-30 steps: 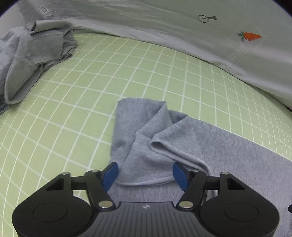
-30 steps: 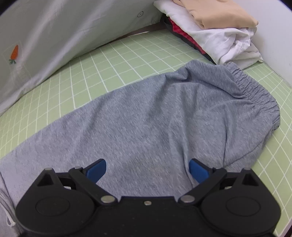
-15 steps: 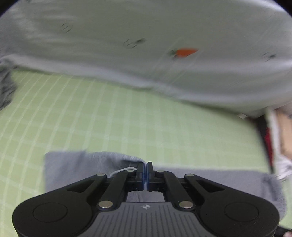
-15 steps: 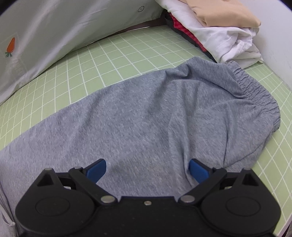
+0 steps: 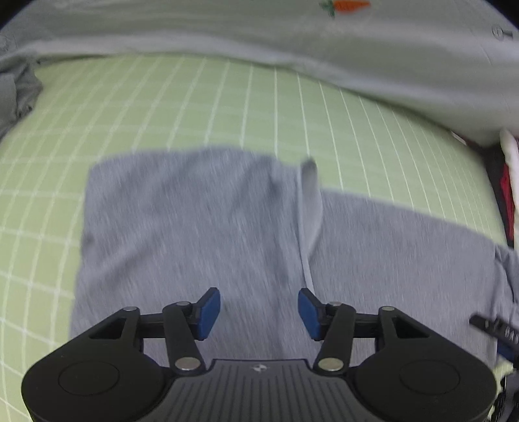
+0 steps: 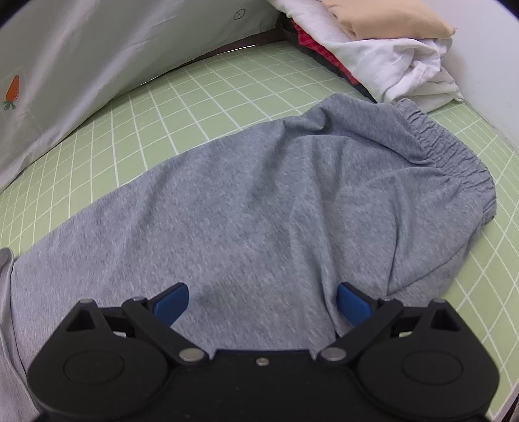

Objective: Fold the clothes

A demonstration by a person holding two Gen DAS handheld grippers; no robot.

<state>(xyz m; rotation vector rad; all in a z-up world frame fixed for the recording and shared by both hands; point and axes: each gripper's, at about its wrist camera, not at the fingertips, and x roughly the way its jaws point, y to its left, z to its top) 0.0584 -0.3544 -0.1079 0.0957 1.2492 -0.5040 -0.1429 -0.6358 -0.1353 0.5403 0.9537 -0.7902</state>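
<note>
Grey sweatpants (image 5: 194, 227) lie on the green grid mat (image 5: 194, 107). In the left wrist view the leg end is folded over onto the rest of the pants, with its hem edge (image 5: 308, 211) running down the middle. My left gripper (image 5: 259, 311) is open and empty just above the folded cloth. In the right wrist view the pants (image 6: 259, 211) stretch to the elastic waistband (image 6: 454, 152) at the right. My right gripper (image 6: 262, 303) is open and empty over the pants' upper part.
A pale grey sheet with a carrot print (image 5: 350, 5) borders the mat's far side. A crumpled grey garment (image 5: 16, 94) lies at far left. A pile of white, beige and red clothes (image 6: 382, 42) sits beyond the waistband. A white wall (image 6: 493, 81) rises at right.
My left gripper shut on the leg end, carried it over onto the pants, then opened and let it go. The leg now lies folded. The right gripper stayed open and nearly still.
</note>
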